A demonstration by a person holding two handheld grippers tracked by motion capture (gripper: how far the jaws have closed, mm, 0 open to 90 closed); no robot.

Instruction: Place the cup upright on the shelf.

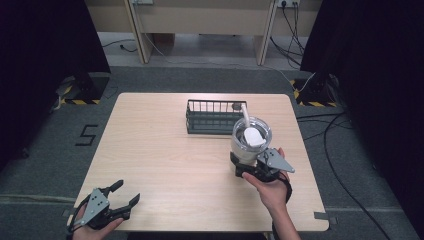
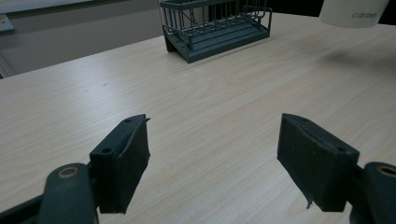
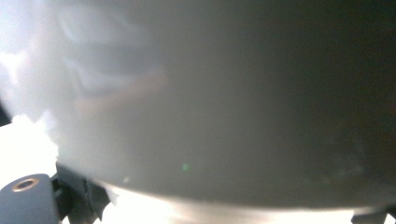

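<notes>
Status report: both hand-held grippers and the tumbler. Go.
Left hand-held gripper open, idle at near left edge. Right hand-held gripper shut on tumbler, lifted off table. Rack just behind tumbler; nothing else near.

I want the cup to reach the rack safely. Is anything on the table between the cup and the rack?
Nothing visible is. The right gripper holds the cup close in front of the rack, with bare table between them. The left gripper sits far off, open.
</notes>
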